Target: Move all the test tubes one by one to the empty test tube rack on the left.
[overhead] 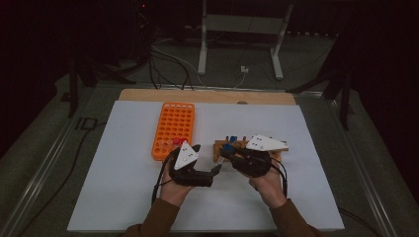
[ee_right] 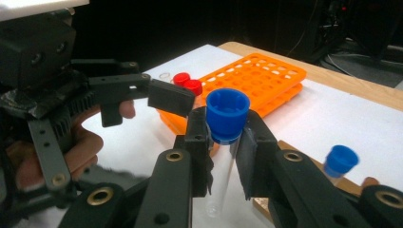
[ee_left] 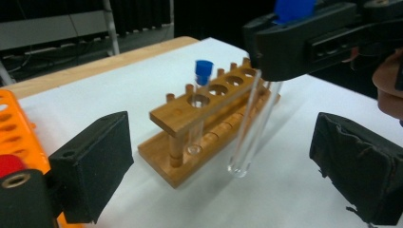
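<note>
**Tube with the blue cap, held up over the white sheet**

Tube with the blue cap [ee_right: 227,124] is hanging straight down in the right gripper [ee_right: 223,142], just under its blue cap. The two black jaws are squeezing it tight from both sides. Its round glass bottom is floating a little above the white sheet [overhead: 123,182], not touching it. In the left gripper view the tube [ee_left: 249,128] is hanging just in front of the wooden rack [ee_left: 209,133], near the rack's front end.

The left gripper [ee_left: 218,171] is pointing at the tube from the side. Its jaws are standing wide apart, one on each side of the tube, and they are not touching it. They are holding nothing.

The wooden rack is sitting on the white sheet with a row of round holes along its top. One more tube with a blue cap [ee_left: 199,102] is standing upright in a hole near the rack's front end.

An orange rack [overhead: 174,129] with lots of small holes is lying to the left of the wooden one. Two red caps [ee_right: 187,83] are sticking up at its near end.

From the high view, both hands are close together near the front middle of the sheet, the left gripper [overhead: 213,170] beside the right gripper [overhead: 228,154].
</note>
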`<state>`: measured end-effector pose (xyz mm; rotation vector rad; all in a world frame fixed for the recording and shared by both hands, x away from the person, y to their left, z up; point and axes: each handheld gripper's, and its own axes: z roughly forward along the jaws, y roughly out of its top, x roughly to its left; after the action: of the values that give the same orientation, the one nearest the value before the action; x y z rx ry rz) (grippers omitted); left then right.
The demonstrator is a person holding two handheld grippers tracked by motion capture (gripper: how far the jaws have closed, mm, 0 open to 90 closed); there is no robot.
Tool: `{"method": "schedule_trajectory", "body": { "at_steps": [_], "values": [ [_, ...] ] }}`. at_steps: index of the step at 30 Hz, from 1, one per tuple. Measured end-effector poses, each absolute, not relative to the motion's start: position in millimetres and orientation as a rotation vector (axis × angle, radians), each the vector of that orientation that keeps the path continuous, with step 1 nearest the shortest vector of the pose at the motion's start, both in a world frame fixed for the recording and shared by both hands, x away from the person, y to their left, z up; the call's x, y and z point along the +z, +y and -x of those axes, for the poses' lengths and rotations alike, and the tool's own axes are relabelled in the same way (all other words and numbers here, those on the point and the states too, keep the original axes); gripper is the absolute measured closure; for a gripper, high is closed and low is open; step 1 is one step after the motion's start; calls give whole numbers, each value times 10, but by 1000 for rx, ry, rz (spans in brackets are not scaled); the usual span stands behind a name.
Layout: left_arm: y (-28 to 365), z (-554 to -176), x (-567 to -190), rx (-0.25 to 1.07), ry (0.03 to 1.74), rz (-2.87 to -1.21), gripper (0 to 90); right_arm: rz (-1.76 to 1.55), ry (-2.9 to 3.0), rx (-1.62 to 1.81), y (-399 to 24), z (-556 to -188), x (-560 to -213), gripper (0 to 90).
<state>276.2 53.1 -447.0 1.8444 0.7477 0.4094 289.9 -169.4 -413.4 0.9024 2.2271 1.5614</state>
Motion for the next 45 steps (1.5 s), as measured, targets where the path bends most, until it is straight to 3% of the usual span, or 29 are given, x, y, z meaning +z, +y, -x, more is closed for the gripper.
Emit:
{"method": "schedule_trajectory", "body": {
  "at_steps": [5,8,13,21,26,38,45],
  "values": [
    [448,-2730,-4479,401,727,-1872,84,-879,2251,1555,-1629,-2879,-4165,764],
    [433,-2711,-4479,419,734,-1866,173,-870,2264,1552,-1596,-2864,-4174,764],
    [446,-2687,-4476,416,695,-1872,467,-872,2292,1560,-1562,-2860,-4193,764],
    [448,-2690,-4488,385,667,-1895,757,-859,2313,1565,-1530,-2848,-4209,764],
    [452,-2690,-4485,382,666,-1891,772,-852,2316,1568,-1535,-2847,-4202,750],
    [607,-2755,-4467,405,726,-1858,774,-895,2210,1704,-1750,-2900,-4066,278],
    [716,-2786,-4432,417,755,-1830,774,-948,2176,1622,-1822,-2946,-4066,149]
  ]
}}
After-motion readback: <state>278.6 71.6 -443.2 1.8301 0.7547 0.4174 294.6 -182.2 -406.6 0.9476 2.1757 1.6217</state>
